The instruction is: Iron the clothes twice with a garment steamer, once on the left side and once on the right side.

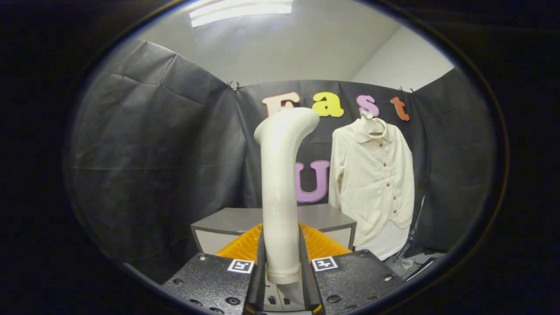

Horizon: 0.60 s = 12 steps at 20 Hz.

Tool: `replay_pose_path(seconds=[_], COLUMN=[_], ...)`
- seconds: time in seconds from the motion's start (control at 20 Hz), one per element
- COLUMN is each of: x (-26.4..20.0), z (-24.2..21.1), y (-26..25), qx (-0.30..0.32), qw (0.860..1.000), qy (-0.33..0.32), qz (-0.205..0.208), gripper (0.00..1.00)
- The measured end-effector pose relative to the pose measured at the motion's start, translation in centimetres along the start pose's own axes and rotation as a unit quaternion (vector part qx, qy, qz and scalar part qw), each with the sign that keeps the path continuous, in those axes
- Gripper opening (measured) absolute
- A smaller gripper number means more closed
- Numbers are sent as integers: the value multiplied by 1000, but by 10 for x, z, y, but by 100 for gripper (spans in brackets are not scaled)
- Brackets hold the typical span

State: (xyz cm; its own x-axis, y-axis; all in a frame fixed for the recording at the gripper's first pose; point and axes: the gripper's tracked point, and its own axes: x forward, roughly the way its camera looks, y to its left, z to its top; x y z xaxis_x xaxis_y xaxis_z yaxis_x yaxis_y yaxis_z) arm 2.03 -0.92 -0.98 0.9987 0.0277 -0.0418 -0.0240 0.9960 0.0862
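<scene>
Gripper [282,258], lower centre of frame: both black fingers [210,280] clamped on the handle of a white garment steamer [280,183], held upright, head curving toward upper right. Cream button shirt [372,183], right of centre: hanging on the black cloth wall beyond the fingers, apart from the steamer. Grey cabinet [326,216], centre: behind the fingers. Orange ribbed item [321,245]: just ahead of the fingers.

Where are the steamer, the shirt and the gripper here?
steamer [280,188]: gripper view, on its white handle, clamped between the fingers.
shirt [376,183]: gripper view, on its buttoned front.
gripper [282,258]: gripper view, midway between fingertips.
</scene>
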Motion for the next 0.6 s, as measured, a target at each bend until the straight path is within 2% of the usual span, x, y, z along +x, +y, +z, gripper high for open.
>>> replay_pose_path(seconds=[0.6], x=[43], z=[-16], y=[5], qx=[-5], qw=[1000], qy=[12], qz=[-2], gripper=[34])
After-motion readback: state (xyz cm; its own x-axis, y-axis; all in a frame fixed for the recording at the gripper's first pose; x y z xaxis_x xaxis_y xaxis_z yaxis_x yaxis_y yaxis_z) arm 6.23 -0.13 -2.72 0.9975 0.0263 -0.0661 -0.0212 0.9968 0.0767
